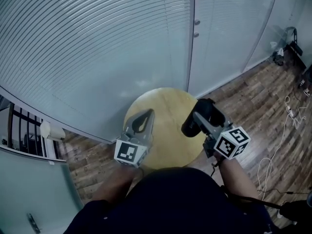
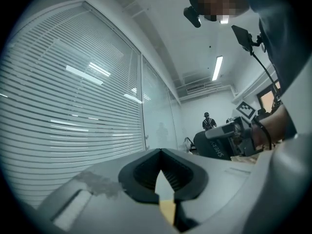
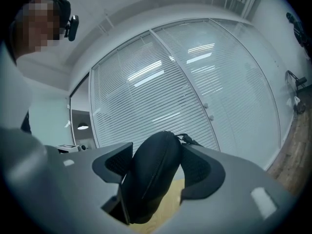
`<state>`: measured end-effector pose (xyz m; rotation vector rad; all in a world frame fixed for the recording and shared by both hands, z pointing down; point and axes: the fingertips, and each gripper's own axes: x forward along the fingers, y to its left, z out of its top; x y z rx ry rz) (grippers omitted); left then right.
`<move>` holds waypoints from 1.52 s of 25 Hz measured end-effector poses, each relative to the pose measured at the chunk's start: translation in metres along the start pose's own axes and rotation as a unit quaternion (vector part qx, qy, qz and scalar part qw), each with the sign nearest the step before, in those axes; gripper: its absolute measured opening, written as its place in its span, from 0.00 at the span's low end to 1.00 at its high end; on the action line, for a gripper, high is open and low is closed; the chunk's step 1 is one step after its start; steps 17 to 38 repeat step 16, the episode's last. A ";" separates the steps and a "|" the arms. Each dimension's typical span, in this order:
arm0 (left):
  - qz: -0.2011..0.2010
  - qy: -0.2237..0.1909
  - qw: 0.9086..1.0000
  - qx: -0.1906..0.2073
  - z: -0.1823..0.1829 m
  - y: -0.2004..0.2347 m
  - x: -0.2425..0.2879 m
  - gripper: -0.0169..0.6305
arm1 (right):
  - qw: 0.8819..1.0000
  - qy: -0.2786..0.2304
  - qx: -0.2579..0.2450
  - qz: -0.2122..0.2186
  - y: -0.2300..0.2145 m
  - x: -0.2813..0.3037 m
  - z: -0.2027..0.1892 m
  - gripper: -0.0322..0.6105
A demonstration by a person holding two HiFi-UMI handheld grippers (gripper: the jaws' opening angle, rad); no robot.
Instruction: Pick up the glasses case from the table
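In the head view my right gripper (image 1: 199, 115) is shut on the black zipped glasses case (image 1: 191, 126) and holds it in the air over the right side of the round wooden table (image 1: 163, 104). The right gripper view shows the case (image 3: 151, 177) wedged between both pads, with its long side running along the jaws. Over the table's left part hangs my left gripper (image 1: 148, 114), shut and empty, its fingertips touching (image 2: 161, 154). From the left gripper view I also see the case (image 2: 214, 145) at the right.
The small table stands against a glass partition with white blinds (image 1: 97, 48) and a glass door (image 1: 224, 28). Wooden floor (image 1: 258, 96) lies to the right, with white cables (image 1: 287, 116) on it. A person (image 2: 208, 121) stands far off in the room.
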<state>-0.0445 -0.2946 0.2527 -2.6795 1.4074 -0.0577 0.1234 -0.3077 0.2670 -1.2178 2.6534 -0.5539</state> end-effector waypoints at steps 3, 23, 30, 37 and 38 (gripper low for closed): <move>-0.003 -0.003 1.000 0.003 0.002 -0.001 0.002 0.03 | 1.000 0.003 -0.004 0.006 0.002 0.001 0.001 0.55; -0.010 -0.008 0.999 0.032 -0.008 0.016 -0.005 0.03 | 1.000 0.006 -0.020 0.016 0.003 0.018 -0.004 0.55; -0.010 -0.008 0.999 0.032 -0.008 0.016 -0.005 0.03 | 1.000 0.006 -0.020 0.016 0.003 0.018 -0.004 0.55; -0.010 -0.008 0.999 0.032 -0.008 0.016 -0.005 0.03 | 1.000 0.006 -0.020 0.016 0.003 0.018 -0.004 0.55; -0.010 -0.008 0.999 0.032 -0.008 0.016 -0.005 0.03 | 1.000 0.006 -0.020 0.016 0.003 0.018 -0.004 0.55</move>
